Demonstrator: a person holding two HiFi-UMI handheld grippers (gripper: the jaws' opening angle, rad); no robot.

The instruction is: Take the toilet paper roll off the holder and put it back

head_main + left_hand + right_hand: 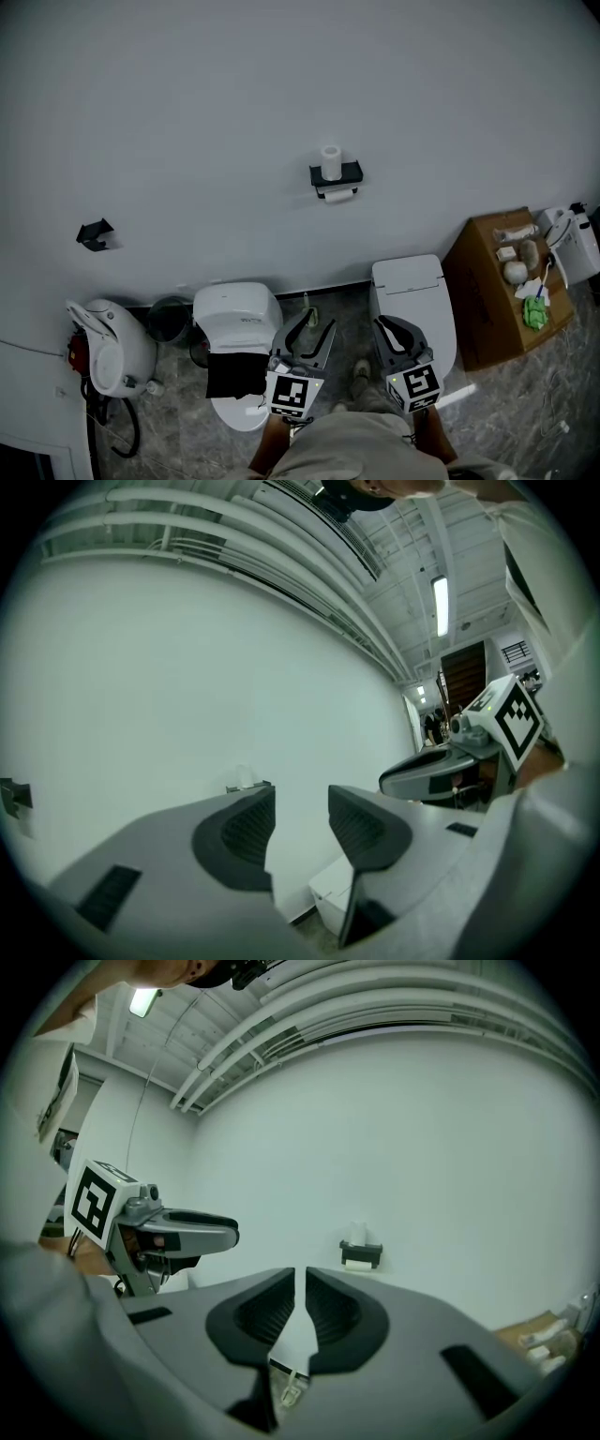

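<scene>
Right, the left gripper point(317, 322) point(300, 808) is held low, jaws a short way apart, with only air and the plain white wall point(281, 84) between them. Its pads point(246, 829) are dark, ribbed hollows set in smooth matte grey shells. Alongside, the right gripper point(382, 324) point(300, 1277) has its jaws drawn together, tips all but meeting over a thin wedge of a gap, gripping nothing. Up on the wall, well apart from both, the toilet paper roll point(331, 160) point(354, 1233) stands upright, a small white cylinder on the flat top of the black holder point(349, 174) point(362, 1256). A second roll point(339, 195) lies crosswise just under that shelf. Down below, a glossy white toilet point(234, 309) sits left of the grippers, and a brown cardboard box point(487, 281) stands at the right on the grey marbled floor point(525, 412).
</scene>
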